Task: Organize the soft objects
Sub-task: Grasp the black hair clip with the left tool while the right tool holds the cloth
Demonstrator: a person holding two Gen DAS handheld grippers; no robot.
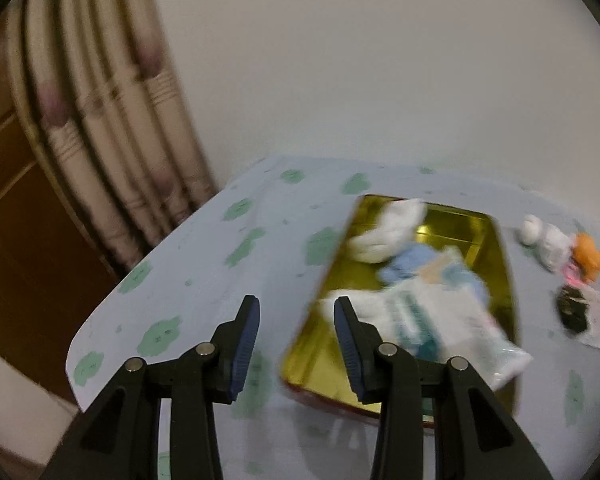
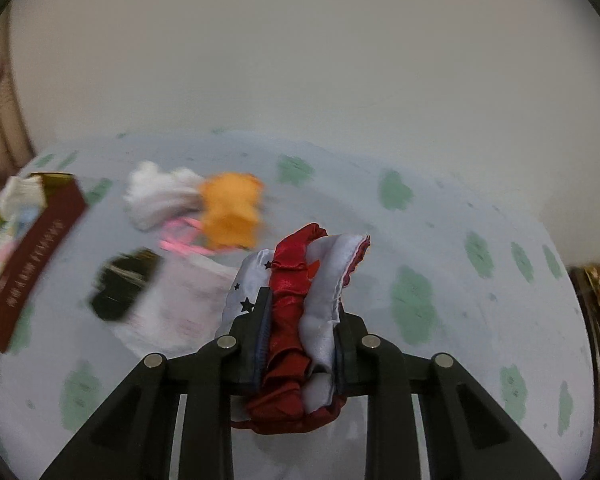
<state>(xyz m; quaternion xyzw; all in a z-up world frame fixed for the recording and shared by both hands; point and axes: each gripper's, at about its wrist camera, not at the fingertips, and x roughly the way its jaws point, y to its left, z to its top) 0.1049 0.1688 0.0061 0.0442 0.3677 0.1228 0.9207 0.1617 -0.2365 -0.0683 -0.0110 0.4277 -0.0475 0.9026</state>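
My right gripper [image 2: 300,320] is shut on a red and white satin cloth [image 2: 300,276] with black stars, held above the table. My left gripper [image 1: 296,320] is open and empty, above the table by the near left corner of a gold-lined box [image 1: 496,264]. The box holds a white plush [image 1: 388,228], a blue cloth [image 1: 412,264] and a white packet [image 1: 440,320]. On the table to the right of the box lie a white and orange plush [image 2: 228,208], also in the left wrist view [image 1: 588,256], and a black item [image 2: 120,288] on a white sheet [image 2: 180,312].
The table [image 2: 440,220] has a light blue cloth with green blotches. The box's dark red wall [image 2: 32,256] shows at the left of the right wrist view. A curtain [image 1: 100,120] and a brown wooden panel [image 1: 16,240] stand left of the table. A pale wall is behind.
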